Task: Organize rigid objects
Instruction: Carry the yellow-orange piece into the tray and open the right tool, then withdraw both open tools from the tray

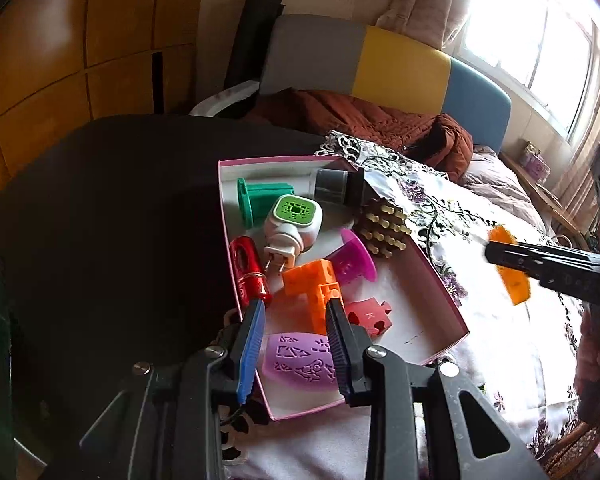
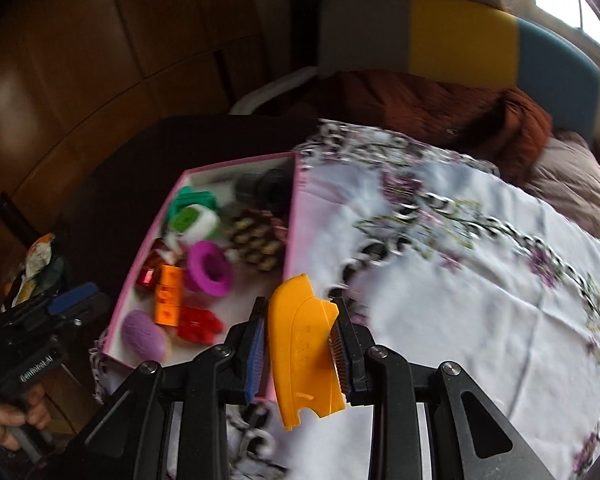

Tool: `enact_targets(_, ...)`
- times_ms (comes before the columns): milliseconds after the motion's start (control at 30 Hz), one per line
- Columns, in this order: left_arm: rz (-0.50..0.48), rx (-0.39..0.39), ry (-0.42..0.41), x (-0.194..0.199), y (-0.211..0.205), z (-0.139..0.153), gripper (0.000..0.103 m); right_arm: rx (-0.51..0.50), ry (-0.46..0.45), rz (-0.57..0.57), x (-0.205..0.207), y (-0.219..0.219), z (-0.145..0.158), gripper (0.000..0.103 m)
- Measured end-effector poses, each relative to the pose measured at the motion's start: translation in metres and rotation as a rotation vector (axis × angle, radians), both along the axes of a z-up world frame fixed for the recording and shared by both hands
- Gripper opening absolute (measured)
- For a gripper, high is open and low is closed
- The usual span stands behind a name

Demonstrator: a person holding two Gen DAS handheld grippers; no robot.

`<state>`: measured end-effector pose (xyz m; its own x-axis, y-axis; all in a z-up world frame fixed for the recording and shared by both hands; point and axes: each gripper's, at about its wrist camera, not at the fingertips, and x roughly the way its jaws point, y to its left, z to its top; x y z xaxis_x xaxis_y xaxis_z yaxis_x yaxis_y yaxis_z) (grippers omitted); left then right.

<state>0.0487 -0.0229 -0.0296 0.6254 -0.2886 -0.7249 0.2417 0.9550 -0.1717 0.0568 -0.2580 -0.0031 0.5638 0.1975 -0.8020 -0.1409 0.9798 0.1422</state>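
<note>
A pink-rimmed box [image 1: 440, 280] lies on a floral cloth and holds several rigid pieces: a green spool [image 1: 260, 200], a green-topped plug-in device [image 1: 294, 222], a red cylinder [image 1: 250, 272], an orange block [image 1: 312, 284], a magenta disc [image 1: 352, 260], a red puzzle piece [image 1: 370, 316] and a purple oval [image 1: 300, 360]. My left gripper [image 1: 296, 312] is open and empty over the box's near end. My right gripper [image 2: 300, 312] is shut on an orange plastic piece [image 2: 304, 348], held above the cloth right of the box [image 2: 292, 220]. In the left wrist view it [image 1: 508, 256] hovers at the right.
The floral cloth [image 2: 480, 280] covers a bed. A rust-brown blanket [image 1: 380, 120] and a grey, yellow and blue headboard [image 1: 400, 64] lie behind. A dark round surface [image 1: 120, 220] sits left of the box. A wooden wardrobe [image 1: 60, 40] stands at the far left.
</note>
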Motion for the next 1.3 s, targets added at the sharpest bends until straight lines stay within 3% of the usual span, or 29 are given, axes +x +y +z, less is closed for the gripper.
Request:
enact_targets(167, 0.006, -0.004, 0.007, 0.001, 0.003, -0.003, 0.031, -0.007, 0.03, 0.064, 0.017, 0.039, -0.018, 0.03)
enact_targets(400, 0.008, -0.007, 0.026, 0.003, 0.005, -0.01, 0.031, -0.034, 0.081, 0.07, 0.038, 0.059, -0.052, 0.03)
enact_targets(600, 0.005, -0.007, 0.03, 0.002, 0.005, -0.011, 0.031, -0.118, 0.123, 0.034, 0.047, 0.06, -0.078, 0.031)
enact_targets(1000, 0.013, 0.011, 0.022, 0.001, 0.002, -0.009, 0.031, -0.08, 0.102, 0.028, 0.039, 0.055, -0.075, 0.035)
enact_targets(1133, 0.018, 0.018, 0.011, -0.001, 0.001, -0.005, 0.033, -0.055, 0.082, 0.02, 0.032, 0.054, -0.069, 0.041)
enact_targets(1233, 0.025, 0.026, 0.0, -0.003, 0.001, -0.002, 0.034, -0.051, 0.057, 0.003, 0.024, 0.053, -0.063, 0.051)
enact_targets(1300, 0.033, 0.037, -0.011, -0.005, 0.001, 0.0, 0.037, -0.046, 0.038, -0.01, 0.019, 0.05, -0.057, 0.051)
